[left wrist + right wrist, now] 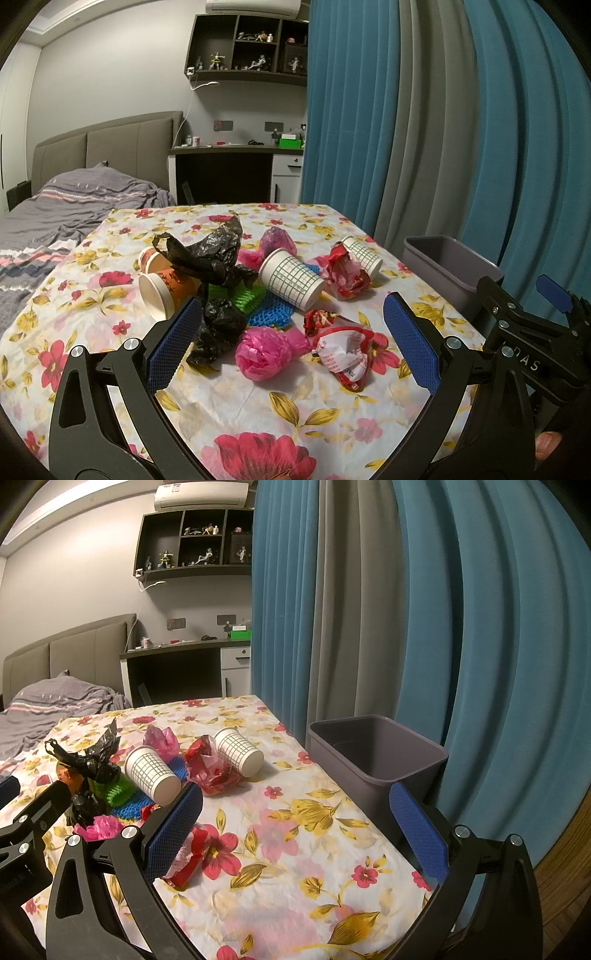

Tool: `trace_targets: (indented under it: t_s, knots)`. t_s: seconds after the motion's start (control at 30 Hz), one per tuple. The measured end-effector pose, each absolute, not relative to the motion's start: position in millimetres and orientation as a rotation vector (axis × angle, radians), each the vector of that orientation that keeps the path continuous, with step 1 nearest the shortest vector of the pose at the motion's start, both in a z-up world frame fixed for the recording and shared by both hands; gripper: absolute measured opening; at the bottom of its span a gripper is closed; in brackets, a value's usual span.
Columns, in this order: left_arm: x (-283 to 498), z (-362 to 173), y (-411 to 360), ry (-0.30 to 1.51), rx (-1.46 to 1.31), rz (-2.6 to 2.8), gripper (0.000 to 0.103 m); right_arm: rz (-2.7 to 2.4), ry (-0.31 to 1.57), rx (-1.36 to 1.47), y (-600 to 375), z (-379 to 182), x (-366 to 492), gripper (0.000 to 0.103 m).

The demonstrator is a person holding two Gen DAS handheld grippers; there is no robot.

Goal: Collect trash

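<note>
Left wrist view: the left gripper [291, 345] stands spread wide and grasps nothing; its blue pads [173, 341] bracket a pink plastic bag ball [263, 352], with a crumpled black plastic bag [218, 321] just beside the left pad and a red-and-white wrapper [347, 354] nearer the right pad. Neither pad clearly touches anything. Farther off lie a small red wrapper [318, 320], blue and green netting [271, 314], a grid-printed paper cup [291, 283] on its side, two orange cups [166, 291] to the left, a big red wrapper [345, 275] and a second grid cup [364, 255].

The right gripper [295, 823] is likewise released and empty, hovering over bare floral tablecloth [295, 849]; the grey bin [373, 760] stands at the table's right edge, just beyond its right finger, and looks empty.

Risks, as I judge them: closing on the pink ball could snag the black bag too and drag the pile; slick plastic may slip from the pads; sweeping through could roll the cups off the table; the two grippers sit close and could collide on the way to the bin.
</note>
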State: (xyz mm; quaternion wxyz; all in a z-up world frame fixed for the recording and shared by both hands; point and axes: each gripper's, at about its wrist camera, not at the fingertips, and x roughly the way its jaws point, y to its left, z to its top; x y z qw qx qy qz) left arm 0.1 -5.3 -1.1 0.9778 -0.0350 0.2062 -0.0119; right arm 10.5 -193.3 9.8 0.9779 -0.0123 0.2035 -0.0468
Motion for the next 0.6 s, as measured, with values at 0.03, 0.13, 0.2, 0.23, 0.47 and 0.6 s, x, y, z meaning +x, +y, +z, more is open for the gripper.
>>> trace_targets:
  t_s: [0.03,0.13,0.2,0.23,0.47,0.6]
  knots:
    - [0.1,-1.0,-5.1,0.416,-0.071,-0.025,0.097,-0.095,0.409,-0.025,-193.8,10.3,11.1,0.098]
    - [0.0,-1.1,-5.5,0.415,-0.071,-0.025,0.097,-0.095,0.409,-0.026,-193.0,9.2,9.9,0.098]
    - [0.3,-1.1,-5.9,0.415,-0.07,-0.024,0.097,-0.095,0.409,-0.027,-193.3,9.3,10.0,0.098]
    - [0.3,-1.2,-5.5,0.415,-0.071,-0.024,0.097,-0.095,0.409,-0.026,-193.6,9.3,10.2,0.098]
    - [0.3,-1.1,-5.9,0.415,-0.071,-0.024,0.097,-0.097,0.407,-0.027,-194.4,9.8,11.2,0.098]
    - [0.4,-1.1,-5.4,0.415,-0.071,-0.024,0.097,-0.096,0.406,-0.027,-193.3,8.2,9.4,0.098]
